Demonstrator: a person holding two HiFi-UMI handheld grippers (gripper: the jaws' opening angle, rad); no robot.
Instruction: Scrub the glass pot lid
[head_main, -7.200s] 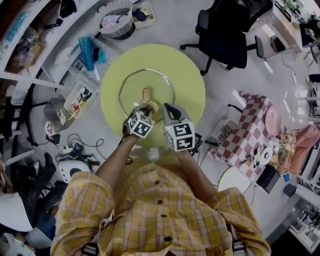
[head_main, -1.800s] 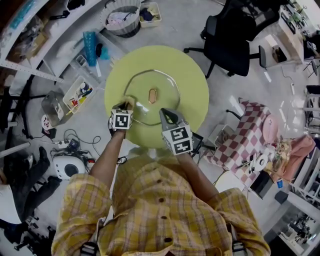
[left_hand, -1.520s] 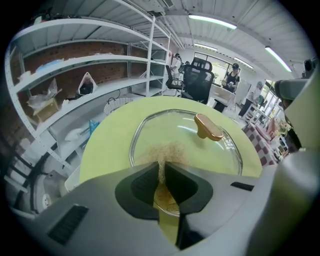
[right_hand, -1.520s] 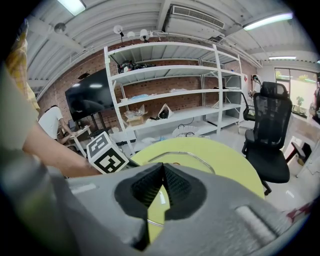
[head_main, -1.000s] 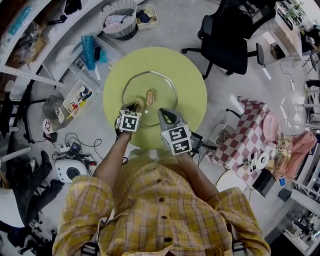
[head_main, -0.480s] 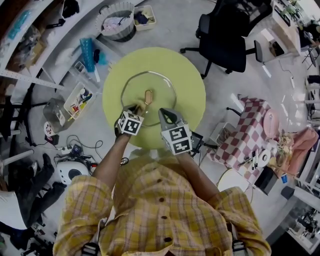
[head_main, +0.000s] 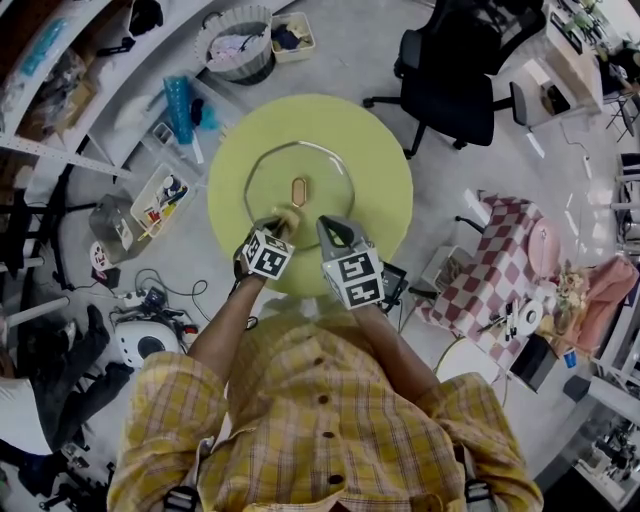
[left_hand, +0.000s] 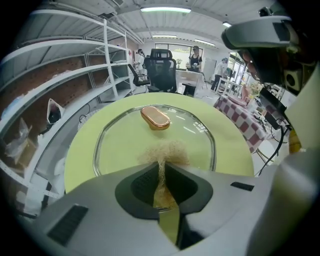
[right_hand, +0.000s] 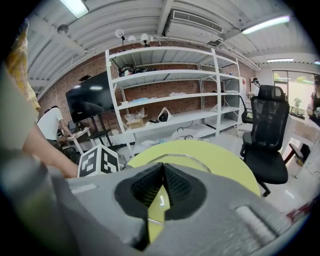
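Pinching the scrubber tight between its jaws, left gripper holds it on the near part of the lid, which lies flat on the table, handle up. Good scrubbing here likely means firm downward press and short overlapping strokes out to the rim and round the handle, with the grip tight so the wad can't slip. Right gripper, jaws pressed together on nothing, is over the lid's near right edge, contact unclear; it should pin the lid against sliding.
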